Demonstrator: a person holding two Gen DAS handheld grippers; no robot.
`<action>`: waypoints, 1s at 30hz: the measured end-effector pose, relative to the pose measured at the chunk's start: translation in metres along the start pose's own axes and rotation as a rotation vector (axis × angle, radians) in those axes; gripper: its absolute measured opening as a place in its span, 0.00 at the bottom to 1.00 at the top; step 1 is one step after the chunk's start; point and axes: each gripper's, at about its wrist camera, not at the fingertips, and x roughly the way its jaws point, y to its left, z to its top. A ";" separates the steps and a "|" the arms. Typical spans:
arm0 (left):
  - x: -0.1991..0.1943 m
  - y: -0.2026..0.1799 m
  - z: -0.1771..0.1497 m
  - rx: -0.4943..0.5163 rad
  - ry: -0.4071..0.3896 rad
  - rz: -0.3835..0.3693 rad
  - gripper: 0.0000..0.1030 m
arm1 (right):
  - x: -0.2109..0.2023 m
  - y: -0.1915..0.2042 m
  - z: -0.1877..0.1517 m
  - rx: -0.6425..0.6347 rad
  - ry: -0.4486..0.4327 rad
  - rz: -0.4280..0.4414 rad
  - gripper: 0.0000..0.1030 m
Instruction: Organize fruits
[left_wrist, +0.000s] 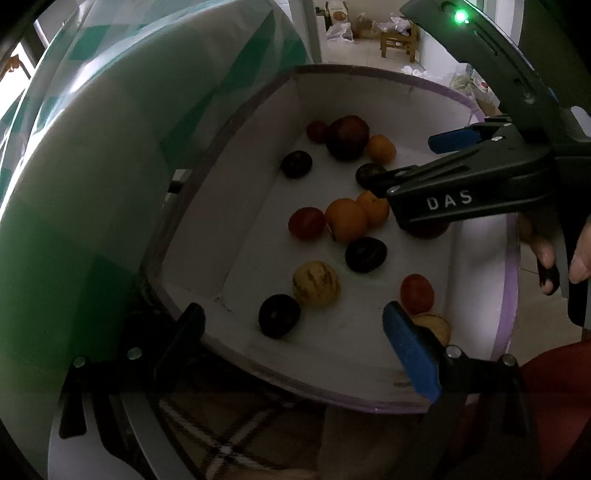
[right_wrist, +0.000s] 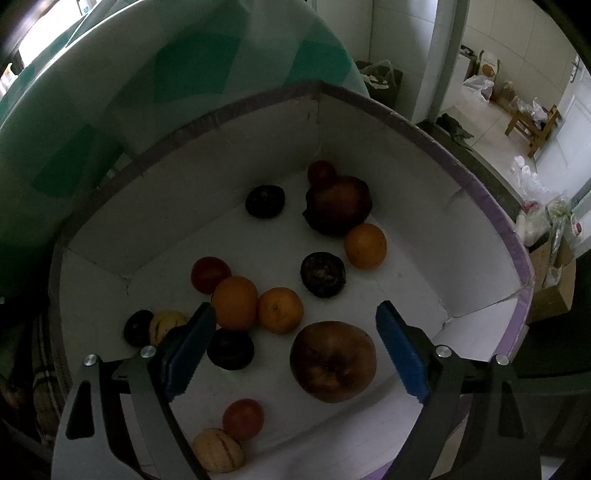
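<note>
A white box with a purple rim (left_wrist: 369, 70) (right_wrist: 480, 184) holds several loose fruits: oranges (right_wrist: 234, 302), dark round fruits (right_wrist: 323, 273), small red ones (right_wrist: 210, 273), striped yellow ones (right_wrist: 218, 450) and a big dark red fruit (right_wrist: 338, 205). My right gripper (right_wrist: 295, 347) (left_wrist: 400, 162) hangs open inside the box. A brown apple-like fruit (right_wrist: 332, 362) lies between its blue pads, which do not press on it. My left gripper (left_wrist: 295, 332) is open wide at the box's near corner, above a dark fruit (left_wrist: 279, 315) and a striped fruit (left_wrist: 316, 284).
A green and white checked surface (left_wrist: 110, 147) rises to the left of the box. Plaid cloth (left_wrist: 221, 424) lies under the near rim. A person's hand (left_wrist: 580, 258) grips the right tool. On the floor behind stand a wooden stool (left_wrist: 400, 40) and bags (right_wrist: 480, 86).
</note>
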 end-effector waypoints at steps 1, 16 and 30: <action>0.000 0.000 0.000 0.000 0.000 0.000 0.94 | 0.000 0.000 0.000 -0.001 0.000 0.001 0.84; 0.002 0.001 -0.001 -0.012 0.009 -0.001 0.94 | 0.005 0.003 -0.004 0.005 0.009 0.005 0.84; 0.003 0.002 -0.002 -0.012 0.012 -0.003 0.94 | 0.010 0.005 -0.006 0.008 0.018 0.008 0.84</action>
